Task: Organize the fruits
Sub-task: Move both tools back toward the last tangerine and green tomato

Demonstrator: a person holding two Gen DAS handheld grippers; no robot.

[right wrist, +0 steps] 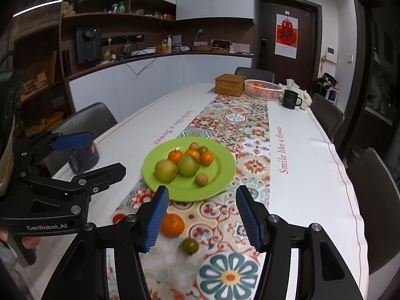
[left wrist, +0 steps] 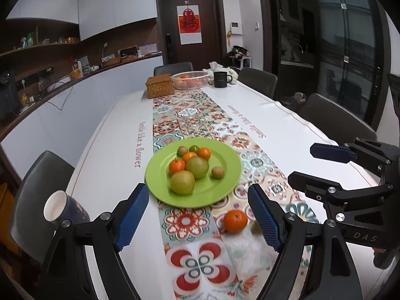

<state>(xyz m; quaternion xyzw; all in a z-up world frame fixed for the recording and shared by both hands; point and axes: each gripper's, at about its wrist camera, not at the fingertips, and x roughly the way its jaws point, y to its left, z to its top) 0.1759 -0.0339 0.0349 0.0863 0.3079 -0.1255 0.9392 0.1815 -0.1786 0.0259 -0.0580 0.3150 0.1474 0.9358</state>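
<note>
Here, both claws spread and empty, right claw [right wrist: 201, 218] above loose orange [right wrist: 172, 224], left claw [left wrist: 198, 218] alongside.

Home dining room with a kitchenette wall. Long counter [right wrist: 312, 175] under a white cloth printed "Smile like a flower", with a patterned tile-print runner [right wrist: 235, 130] down the middle. Dark padded chairs [right wrist: 92, 120] along both sides and at the far end. Left wall: white cupboards above, open wooden shelves [right wrist: 120, 16] with bottles and jars, a lower ledge with a power strip, chargers, small boxes. Far end: dark entry door [right wrist: 287, 37] with a red paper-cut calendar poster [right wrist: 286, 36], an electronic lock, an intercom panel beside it. On the counter far off: wicker box [right wrist: 229, 84], white wire basket [right wrist: 263, 90], black mug [right wrist: 291, 99]. Right: dark glass partition [left wrist: 350, 50].
</note>
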